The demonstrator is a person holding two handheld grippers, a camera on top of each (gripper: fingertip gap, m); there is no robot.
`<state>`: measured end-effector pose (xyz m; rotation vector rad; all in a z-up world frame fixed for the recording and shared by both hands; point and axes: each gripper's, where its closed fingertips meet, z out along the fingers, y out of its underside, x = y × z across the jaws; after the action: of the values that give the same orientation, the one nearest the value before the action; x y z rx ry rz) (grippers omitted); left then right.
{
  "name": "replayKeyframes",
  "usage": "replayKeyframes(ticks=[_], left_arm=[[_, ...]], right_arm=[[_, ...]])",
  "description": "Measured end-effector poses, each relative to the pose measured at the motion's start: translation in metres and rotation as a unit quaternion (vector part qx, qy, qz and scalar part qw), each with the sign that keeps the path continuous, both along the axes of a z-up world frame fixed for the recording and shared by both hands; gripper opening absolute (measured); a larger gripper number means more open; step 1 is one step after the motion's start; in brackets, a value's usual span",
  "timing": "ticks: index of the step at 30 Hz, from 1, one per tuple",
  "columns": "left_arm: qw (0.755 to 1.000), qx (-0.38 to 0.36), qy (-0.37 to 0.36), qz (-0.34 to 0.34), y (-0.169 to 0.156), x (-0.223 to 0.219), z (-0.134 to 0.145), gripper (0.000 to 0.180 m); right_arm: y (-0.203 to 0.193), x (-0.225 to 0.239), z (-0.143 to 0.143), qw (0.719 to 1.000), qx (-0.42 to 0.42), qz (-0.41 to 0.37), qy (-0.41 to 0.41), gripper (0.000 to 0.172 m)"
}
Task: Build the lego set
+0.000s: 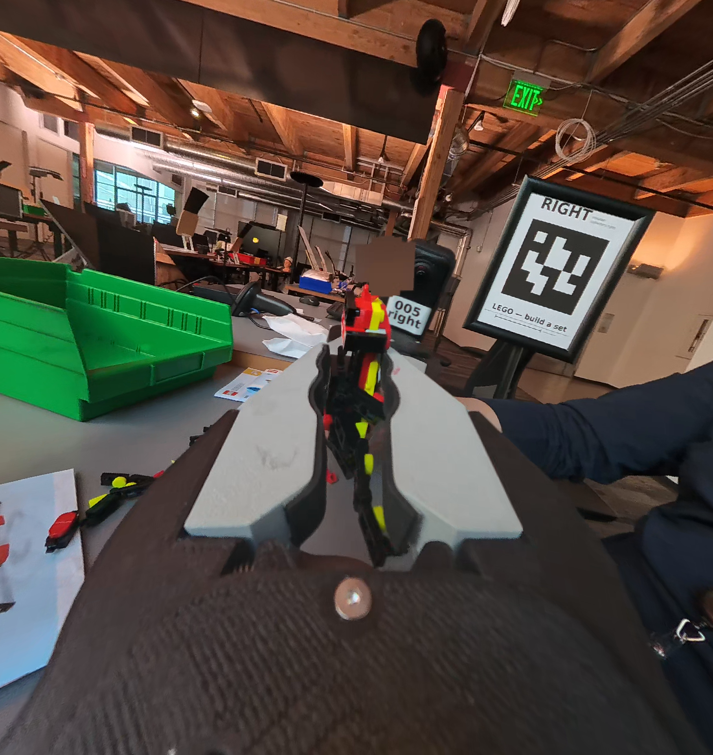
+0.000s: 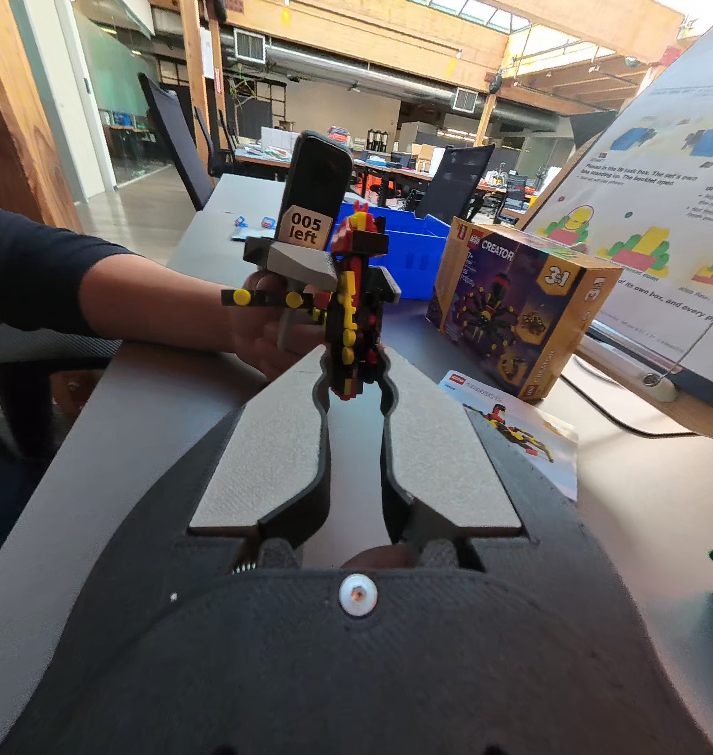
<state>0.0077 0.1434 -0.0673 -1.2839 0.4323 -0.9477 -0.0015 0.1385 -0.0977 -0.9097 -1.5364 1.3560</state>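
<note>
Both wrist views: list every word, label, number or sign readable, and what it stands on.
Wording not copied; these carry writing:
Green lit sign under the ceiling.
Black-framed placard with square marker.
White label on a black camera.
Tan label on another black camera.
Orange toy box on the table.
Booklet beside it.
Instruction board, small print blurred.

The brick model (image 2: 348,310) sits between both grippers, box (image 2: 522,302) right, bin (image 2: 412,245) seemingly behind.
</note>
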Motion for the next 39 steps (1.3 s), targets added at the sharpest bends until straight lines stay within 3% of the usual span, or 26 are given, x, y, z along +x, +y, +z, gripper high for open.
replayKeyframes(ticks=[3,11,16,22,26,35,39], left_arm=[[1.000,-0.003,-0.002,0.008,0.002,-0.002,0.000,0.021],[0.998,0.002,-0.002,0.060,0.007,-0.024,0.007,0.023],[0.995,0.006,0.045,0.090,0.011,-0.024,0.002,0.022],[0.959,0.052,0.169,0.223,0.022,-0.039,-0.004,0.017],[0.969,0.002,0.154,0.193,0.027,-0.035,-0.016,0.024],[0.985,-0.043,0.092,0.136,0.025,-0.033,-0.018,0.031],[0.989,-0.074,0.067,0.108,0.026,-0.030,-0.022,0.048]], right_arm=[[0.004,0.001,0.002,1.000,-0.016,0.003,-0.004,0.018],[0.044,0.011,0.020,0.985,-0.170,-0.009,-0.001,0.017],[0.054,0.006,-0.001,0.994,-0.054,-0.082,-0.042,0.017],[0.056,-0.002,-0.027,0.982,0.101,-0.138,-0.084,0.017],[0.051,-0.004,-0.032,0.973,0.158,-0.145,-0.085,0.018],[0.035,-0.002,-0.024,0.983,0.141,-0.104,-0.057,0.015],[0.028,-0.001,-0.022,0.989,0.113,-0.078,-0.055,0.016]])
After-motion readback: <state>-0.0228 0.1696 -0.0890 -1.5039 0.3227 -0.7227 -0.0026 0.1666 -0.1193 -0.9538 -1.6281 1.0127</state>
